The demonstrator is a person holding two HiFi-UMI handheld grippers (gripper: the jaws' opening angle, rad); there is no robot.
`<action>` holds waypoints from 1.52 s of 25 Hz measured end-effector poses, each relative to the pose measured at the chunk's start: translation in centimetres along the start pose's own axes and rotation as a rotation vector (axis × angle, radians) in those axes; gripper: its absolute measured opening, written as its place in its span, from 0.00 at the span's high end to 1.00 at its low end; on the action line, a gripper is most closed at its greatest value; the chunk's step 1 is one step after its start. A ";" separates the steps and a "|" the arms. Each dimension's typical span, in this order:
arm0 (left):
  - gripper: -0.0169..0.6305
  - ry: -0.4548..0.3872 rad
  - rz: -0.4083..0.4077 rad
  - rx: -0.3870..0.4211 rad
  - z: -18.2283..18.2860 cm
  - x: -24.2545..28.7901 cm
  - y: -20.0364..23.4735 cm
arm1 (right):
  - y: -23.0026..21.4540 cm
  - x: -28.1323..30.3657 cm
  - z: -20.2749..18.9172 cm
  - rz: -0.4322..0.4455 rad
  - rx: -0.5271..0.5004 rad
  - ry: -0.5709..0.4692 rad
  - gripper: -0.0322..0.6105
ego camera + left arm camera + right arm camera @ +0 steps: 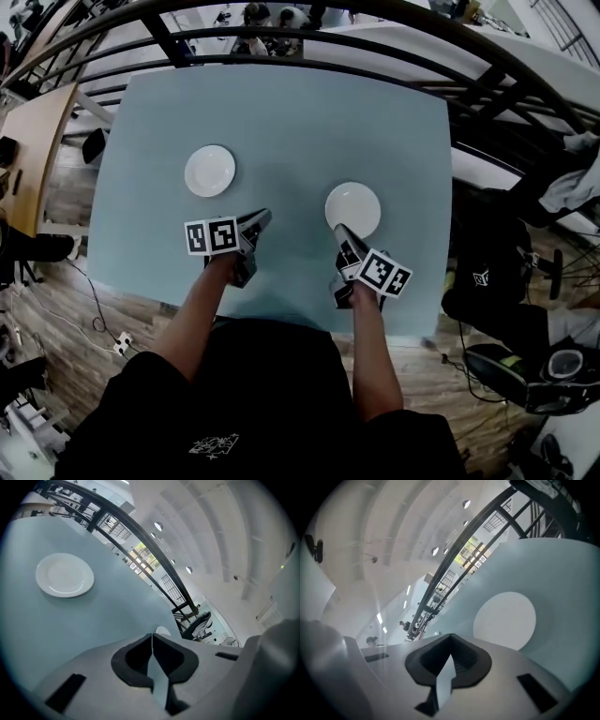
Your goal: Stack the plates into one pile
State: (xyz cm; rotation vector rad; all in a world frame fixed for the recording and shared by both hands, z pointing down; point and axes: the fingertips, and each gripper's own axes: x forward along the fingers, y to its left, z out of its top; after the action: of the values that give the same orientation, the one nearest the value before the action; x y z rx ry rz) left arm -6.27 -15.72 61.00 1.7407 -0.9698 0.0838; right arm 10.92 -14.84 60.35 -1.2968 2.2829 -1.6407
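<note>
Head view: two round white ceramic plates lie well apart on the pale blue-grey surface (281,112), the left plate (209,171) farther from the person and the right plate (353,209) nearer. The grey left gripper (261,220) points up and to the right, so the left plate lies ahead of it and off to its left, clearly apart. The grey right gripper (339,232) has its tip just at the near rim of the right plate; whether it touches cannot be told. The right hand is judged the nearer to a plate, and no stacking is done yet. Left gripper view: the left gripper (152,637) has its jaws pressed together at the tips with nothing between them; the left plate (64,575) sits flat, well up and left of the jaw line. Right gripper view: the right gripper (450,637) is likewise closed and empty; the right plate (505,620) lies just beyond the tips, to their right.
</note>
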 end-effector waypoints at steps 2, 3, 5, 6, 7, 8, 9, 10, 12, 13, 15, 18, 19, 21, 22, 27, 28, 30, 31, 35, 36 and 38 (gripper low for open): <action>0.95 -0.033 0.004 -0.021 -0.4 -1.6 0.5 | 1.6 1.1 -1.2 0.046 0.002 0.031 0.94; 0.95 -0.047 0.007 -0.029 -0.6 -2.4 0.8 | 2.4 1.6 -1.9 0.065 0.003 0.047 0.94; 0.95 -0.074 0.009 -0.043 -0.8 -4.1 1.5 | 4.0 2.8 -3.4 0.098 -0.003 0.081 0.94; 0.95 -0.087 0.009 -0.049 -0.8 -4.9 1.9 | 4.8 3.5 -4.1 0.112 -0.011 0.099 0.94; 0.95 -0.099 0.009 -0.053 -0.7 -5.7 2.4 | 5.6 4.1 -4.7 0.125 -0.021 0.116 0.94; 0.95 -0.107 0.011 -0.058 -0.6 -6.5 3.0 | 6.4 4.9 -5.3 0.133 -0.032 0.129 0.94; 0.95 -0.113 0.015 -0.064 -0.5 -7.3 3.7 | 7.0 5.5 -5.8 0.137 -0.040 0.139 0.94; 0.95 -0.116 0.019 -0.070 -0.4 -8.1 4.5 | 7.5 6.1 -6.3 0.137 -0.042 0.144 0.94; 0.95 -0.123 0.028 -0.080 0.1 -9.6 5.9 | 8.4 7.2 -7.2 0.135 -0.032 0.148 0.94; 0.95 -0.126 0.030 -0.080 0.6 -10.4 6.6 | 8.8 7.7 -7.7 0.136 -0.022 0.148 0.94; 0.95 -0.131 0.033 -0.078 1.6 -11.8 7.9 | 9.7 9.0 -8.6 0.141 0.003 0.146 0.94; 0.95 -0.137 0.043 -0.085 2.8 -13.5 9.7 | 10.7 10.6 -10.2 0.137 0.029 0.151 0.94; 0.95 -0.141 0.048 -0.091 3.1 -13.9 10.2 | 11.0 11.1 -10.5 0.134 0.030 0.154 0.94; 0.95 -0.152 0.056 -0.107 4.0 -14.2 11.5 | 11.5 12.3 -10.9 0.131 0.033 0.152 0.94; 0.95 -0.157 0.059 -0.116 4.5 -14.3 12.3 | 11.8 13.0 -11.0 0.132 0.042 0.147 0.94; 0.95 -0.178 0.044 -0.173 6.2 -15.1 15.6 | 12.8 16.3 -12.7 0.115 0.098 0.135 0.94; 0.95 -0.179 0.040 -0.177 6.6 -15.2 16.2 | 13.0 17.0 -13.0 0.109 0.102 0.135 0.94; 0.95 -0.178 0.032 -0.186 7.4 -15.2 17.2 | 13.3 18.3 -13.5 0.101 0.112 0.135 0.94; 0.95 -0.178 0.028 -0.193 7.8 -15.1 17.7 | 13.4 18.9 -13.6 0.099 0.117 0.135 0.94; 0.95 -0.168 0.020 -0.211 8.1 -14.6 18.9 | 13.2 20.2 -14.3 0.098 0.140 0.134 0.94; 0.95 -0.164 0.019 -0.214 8.0 -14.4 19.1 | 13.1 20.3 -14.3 0.097 0.144 0.134 0.94; 0.95 -0.161 0.016 -0.224 8.2 -14.2 19.7 | 12.9 21.0 -14.2 0.093 0.149 0.131 0.94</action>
State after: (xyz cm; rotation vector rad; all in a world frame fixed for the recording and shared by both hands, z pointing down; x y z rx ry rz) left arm -31.40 -16.06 65.72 1.5506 -1.0669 -0.1518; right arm -17.19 -16.33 64.84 -1.0658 2.2017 -1.8734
